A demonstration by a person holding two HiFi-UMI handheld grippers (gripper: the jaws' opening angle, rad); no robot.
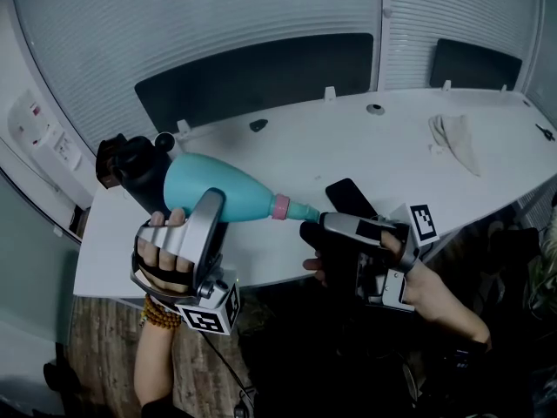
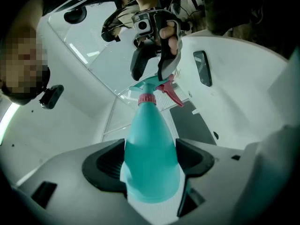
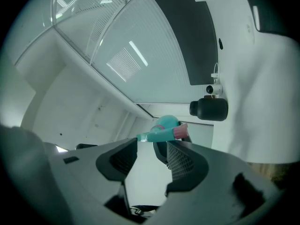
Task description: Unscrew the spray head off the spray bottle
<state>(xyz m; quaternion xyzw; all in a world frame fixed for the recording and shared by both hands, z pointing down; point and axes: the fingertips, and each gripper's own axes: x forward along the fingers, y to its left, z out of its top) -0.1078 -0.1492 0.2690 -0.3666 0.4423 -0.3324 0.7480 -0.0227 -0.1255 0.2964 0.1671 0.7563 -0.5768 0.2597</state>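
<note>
I hold a teal spray bottle level above the table's front edge, with my left gripper shut across its wide body. In the left gripper view the bottle fills the space between the jaws, which press on it from both sides. Its pink collar and teal spray head point right. My right gripper is open with its tips right at the spray head. In the right gripper view the head lies just past the parted jaws. The pink trigger hangs beside those fingers.
A black flask stands on the white table behind the bottle's base. A black phone lies near the front edge and a white cloth at the right. Dark chair backs line the far side.
</note>
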